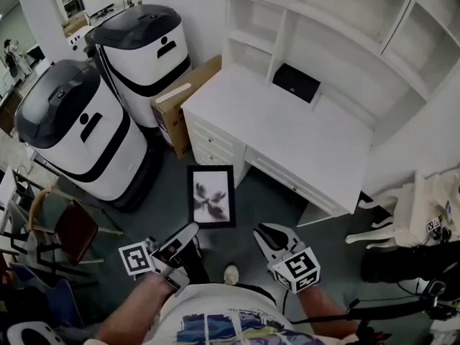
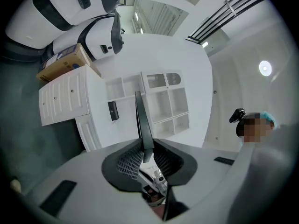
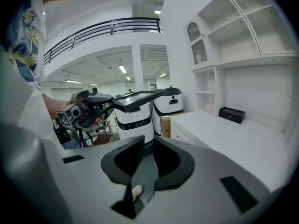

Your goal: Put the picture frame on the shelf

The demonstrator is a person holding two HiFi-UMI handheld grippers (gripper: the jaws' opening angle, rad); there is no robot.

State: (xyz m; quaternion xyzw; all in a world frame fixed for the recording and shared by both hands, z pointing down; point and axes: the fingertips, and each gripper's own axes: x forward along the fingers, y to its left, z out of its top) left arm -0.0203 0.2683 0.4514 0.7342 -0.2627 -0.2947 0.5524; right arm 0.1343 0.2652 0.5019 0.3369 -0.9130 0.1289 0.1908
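Over the grey floor, just on the near side of the white desk (image 1: 287,142), we hold the picture frame (image 1: 212,196) flat, picture side up, not yet on the shelf unit (image 1: 338,27). Our left gripper (image 1: 188,234) is clenched on the frame's near edge. Our right gripper (image 1: 264,237) floats just beside it to the right, its jaws apart with nothing between them. The shelf's cubbies are square and smooth white, and most of those we can see into look bare. A small black box (image 1: 296,82) sits at the far end of the desk top under the lowest shelf. A cardboard box (image 1: 176,99) is wedged between the desk's panelled drawers (image 1: 212,146) and two rounded, glossy white-and-black machines (image 1: 75,131) on the left; we cannot see into it. A chair with a red seat (image 1: 68,228) stands at the near left. The frame is a thin, dark rectangle. Only the head view shows its print, a dark flower-like shape on a pale ground. The left gripper view shows it edge-on as a slim dark bar rising from the ribbed pads, and also a person far to the right. The right gripper view shows the frame lying level in the other gripper, with a railed balcony far behind it.
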